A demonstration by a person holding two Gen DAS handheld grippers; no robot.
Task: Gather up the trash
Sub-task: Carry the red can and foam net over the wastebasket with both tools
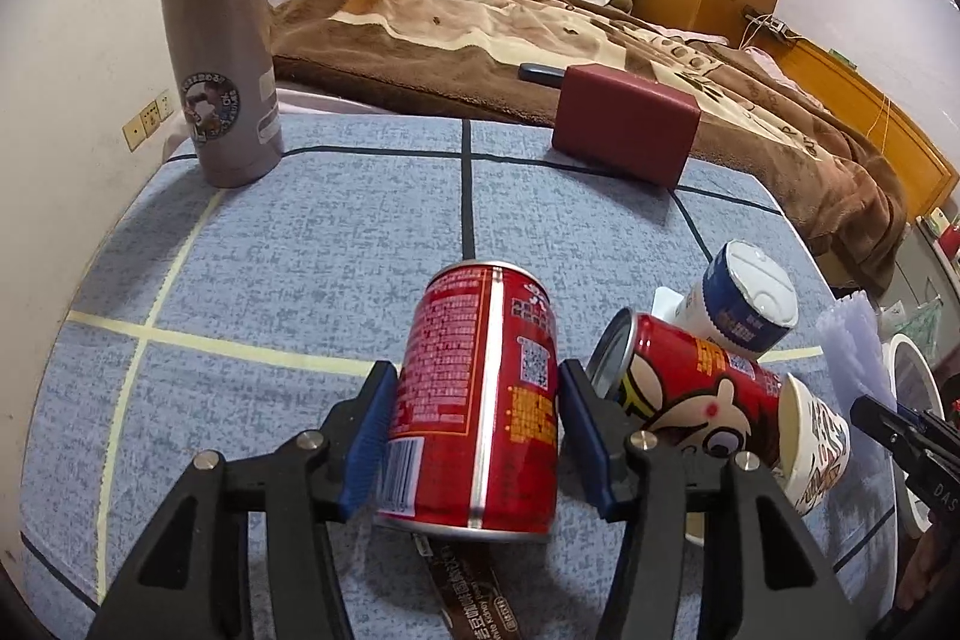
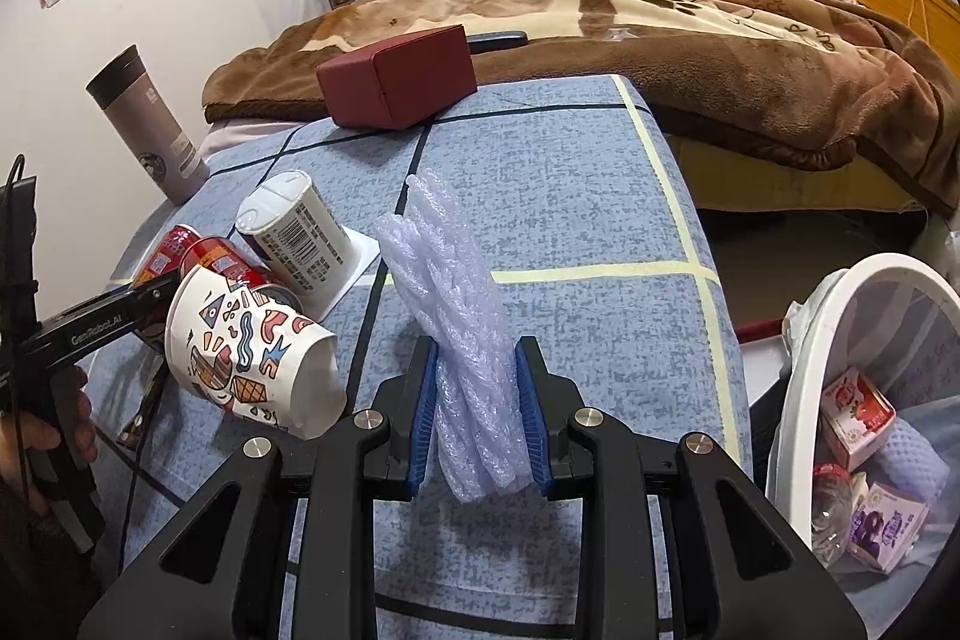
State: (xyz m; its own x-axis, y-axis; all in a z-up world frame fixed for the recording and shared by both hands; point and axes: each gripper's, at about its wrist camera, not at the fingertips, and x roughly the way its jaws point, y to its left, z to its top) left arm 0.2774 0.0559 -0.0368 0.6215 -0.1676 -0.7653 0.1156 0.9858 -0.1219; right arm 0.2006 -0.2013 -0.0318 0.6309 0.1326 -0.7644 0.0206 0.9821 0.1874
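Note:
My left gripper (image 1: 474, 418) is shut on a red drink can (image 1: 480, 400), held upright over the blue table cover. To its right lie a second red can (image 1: 678, 382), a white and blue tub (image 1: 744, 304) and a patterned paper cup (image 1: 816, 454). A brown wrapper (image 1: 468, 592) lies under the held can. My right gripper (image 2: 477, 412) is shut on a folded piece of pale bubble wrap (image 2: 450, 298), standing on edge above the table. The paper cup (image 2: 252, 346), cans (image 2: 222, 262) and tub (image 2: 294, 232) lie to its left.
A white-rimmed trash bin (image 2: 840, 340) with cartons and a bottle inside stands off the table's right edge. A grey thermos (image 1: 216, 33) stands at the far left corner, a dark red box (image 1: 624, 123) at the far edge. A bed with a brown blanket (image 1: 480, 21) lies beyond.

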